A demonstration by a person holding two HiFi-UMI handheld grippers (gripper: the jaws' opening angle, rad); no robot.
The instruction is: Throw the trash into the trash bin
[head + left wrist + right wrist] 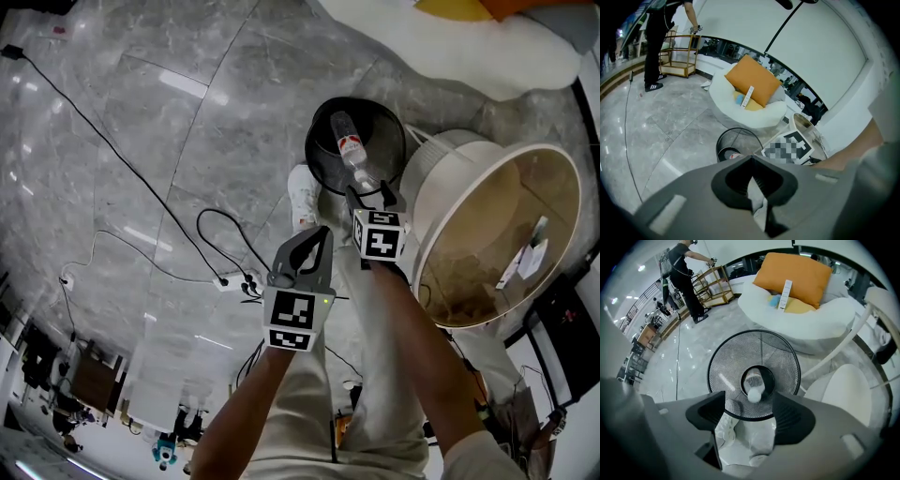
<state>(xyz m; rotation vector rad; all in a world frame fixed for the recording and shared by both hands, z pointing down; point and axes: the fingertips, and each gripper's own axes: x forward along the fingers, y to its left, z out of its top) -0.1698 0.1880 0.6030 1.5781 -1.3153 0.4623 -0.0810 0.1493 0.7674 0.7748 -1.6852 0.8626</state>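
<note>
Our arms (412, 328) fill the lower head view, one gripper in each hand. We keep the left gripper (322, 236) with its jaws together and nothing between them. The right gripper (372, 194), at its 2 o'clock, hangs above the bin with jaws spread wide, pads clear of everything.

At 12 o'clock stands the trash bin (321, 155), round and made of black wire mesh. Inside it leans the bottle (349, 145), clear plastic with a red-and-white label and a pale cap pointing up at us.

At the bin's 3 o'clock sits a large round cream tub (487, 159) with a tan inside, holding small white items (525, 258) we cannot identify.

We see a glossy grey marble floor (187, 122), with a black cable (122, 150) running to a power strip (230, 281) at 8 o'clock. At 1 o'clock is a white padded seat (487, 52).
</note>
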